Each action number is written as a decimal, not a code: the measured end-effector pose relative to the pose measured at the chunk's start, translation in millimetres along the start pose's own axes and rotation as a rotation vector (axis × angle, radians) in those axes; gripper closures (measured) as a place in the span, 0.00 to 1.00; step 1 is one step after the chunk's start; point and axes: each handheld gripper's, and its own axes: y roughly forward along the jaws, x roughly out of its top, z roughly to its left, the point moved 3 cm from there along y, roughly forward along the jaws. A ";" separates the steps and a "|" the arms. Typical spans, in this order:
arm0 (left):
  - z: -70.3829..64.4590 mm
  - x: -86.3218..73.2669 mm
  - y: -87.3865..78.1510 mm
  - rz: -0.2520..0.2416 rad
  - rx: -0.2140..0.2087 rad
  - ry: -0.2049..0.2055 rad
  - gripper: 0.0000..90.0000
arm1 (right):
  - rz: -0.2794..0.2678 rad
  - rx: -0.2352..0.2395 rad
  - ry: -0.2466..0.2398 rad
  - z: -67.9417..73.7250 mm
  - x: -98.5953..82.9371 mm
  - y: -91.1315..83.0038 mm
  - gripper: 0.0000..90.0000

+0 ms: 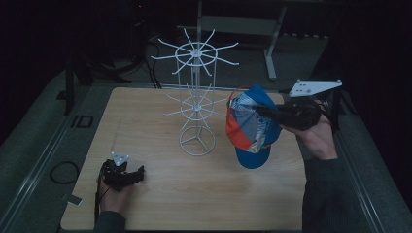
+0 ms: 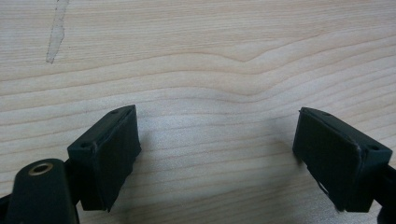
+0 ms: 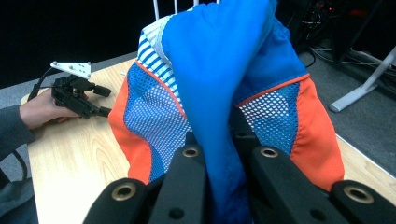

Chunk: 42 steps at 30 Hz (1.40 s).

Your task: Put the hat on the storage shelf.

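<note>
Jaws on your right gripper [image 1: 262, 110] are clamped on a fold of blue fabric of the cap [image 1: 252, 127], which hangs off the table beside the white wire rack [image 1: 196, 97] (its brim points down toward the wood). Your left gripper [image 1: 138, 174] rests low at the near left of the wooden table [image 1: 204, 194], jaws spread wide with nothing between them but pale grain. Beyond the tabletop the room is dark: grey floor, cables, and a metal desk frame [image 1: 272, 53] behind the rack.
</note>
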 end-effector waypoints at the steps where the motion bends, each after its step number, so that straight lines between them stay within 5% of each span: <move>1: 0.0 0.0 0.0 0.000 0.000 0.000 0.17 | -0.002 -0.001 0.000 -0.1 0.5 -0.4 0.97; 42: 0.1 0.0 0.2 -0.002 0.000 0.000 0.17 | -0.045 -0.004 -0.044 7.2 25.2 -11.1 0.97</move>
